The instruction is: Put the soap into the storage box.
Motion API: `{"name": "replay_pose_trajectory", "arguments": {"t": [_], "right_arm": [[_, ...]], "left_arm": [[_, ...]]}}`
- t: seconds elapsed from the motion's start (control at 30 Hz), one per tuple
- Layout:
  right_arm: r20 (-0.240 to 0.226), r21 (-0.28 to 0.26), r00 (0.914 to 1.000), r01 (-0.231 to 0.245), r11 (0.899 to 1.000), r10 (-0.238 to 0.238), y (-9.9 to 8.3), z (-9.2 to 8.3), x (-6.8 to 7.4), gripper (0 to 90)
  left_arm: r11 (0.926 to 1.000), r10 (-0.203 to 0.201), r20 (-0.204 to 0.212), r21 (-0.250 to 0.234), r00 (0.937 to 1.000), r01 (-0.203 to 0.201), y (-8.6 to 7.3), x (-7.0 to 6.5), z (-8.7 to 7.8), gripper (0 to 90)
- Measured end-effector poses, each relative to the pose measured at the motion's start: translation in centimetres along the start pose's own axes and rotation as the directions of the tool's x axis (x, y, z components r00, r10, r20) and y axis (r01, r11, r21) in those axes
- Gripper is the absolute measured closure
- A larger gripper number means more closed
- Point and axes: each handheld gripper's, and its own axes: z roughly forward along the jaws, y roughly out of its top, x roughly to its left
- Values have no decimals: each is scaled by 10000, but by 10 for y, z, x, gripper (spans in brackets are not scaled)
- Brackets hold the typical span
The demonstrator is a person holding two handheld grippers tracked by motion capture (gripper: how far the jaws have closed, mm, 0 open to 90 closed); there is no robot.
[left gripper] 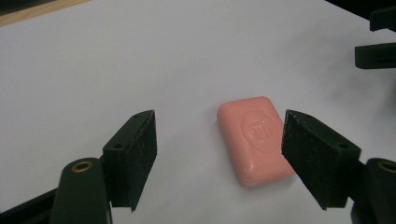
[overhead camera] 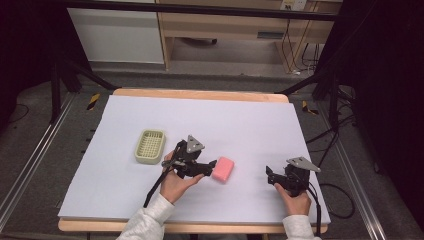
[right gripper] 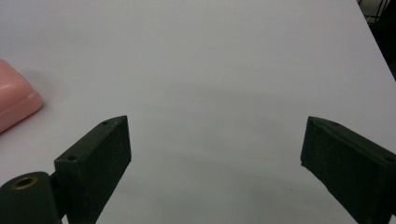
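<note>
Probably firm, light and a little slick, the pink soap bar (left gripper: 254, 140) lies flat on the bench (overhead camera: 150, 195) between the gaping left tongs (left gripper: 219, 154), best pinched across its long sides, while the right tongs (right gripper: 215, 158) hang open, empty.

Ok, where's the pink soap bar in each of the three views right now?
High view: pink soap bar lies right of centre on the white table cover, just past the left gripper.
Left gripper view: lower centre-right, between the open jaws, nearer the right one.
Right gripper view: at the left edge, partly cut off.
Shared landmark: the white table cover.
</note>
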Motion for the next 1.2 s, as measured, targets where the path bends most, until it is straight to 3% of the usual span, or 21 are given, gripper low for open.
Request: {"name": "replay_pose_trajectory", "arguments": {"t": [0.67,1.2], "right_arm": [[25,36,10000,-54,10000,54,0,0,0,94],[-5,53,10000,-90,9999,90,0,0,-1,98]], "left_arm": [[9984,57,147,556,9999,-65,0,-12,25,254],[9932,131,121,1160,9998,-144,3,-23,47,242]]}}
